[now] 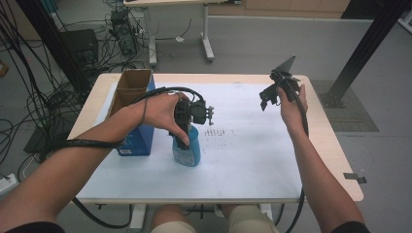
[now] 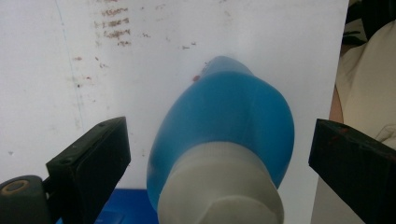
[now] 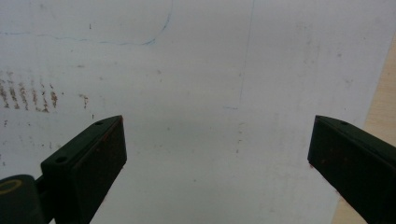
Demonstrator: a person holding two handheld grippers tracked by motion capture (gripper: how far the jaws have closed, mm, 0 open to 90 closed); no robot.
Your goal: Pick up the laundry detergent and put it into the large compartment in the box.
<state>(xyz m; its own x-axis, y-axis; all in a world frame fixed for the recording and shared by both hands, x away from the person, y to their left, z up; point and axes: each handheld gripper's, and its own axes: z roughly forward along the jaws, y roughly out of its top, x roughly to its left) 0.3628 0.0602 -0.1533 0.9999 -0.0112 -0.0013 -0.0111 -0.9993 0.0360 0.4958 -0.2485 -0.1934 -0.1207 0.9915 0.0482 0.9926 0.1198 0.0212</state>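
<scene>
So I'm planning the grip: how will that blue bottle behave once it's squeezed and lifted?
The blue bottle looks like smooth, rounded plastic, so it may slip between the flat pads of the left tongs, which stand open either side of it. It seems full of blue liquid, so probably heavy for its size. Standing upright and narrow, it could tip if nudged.
</scene>
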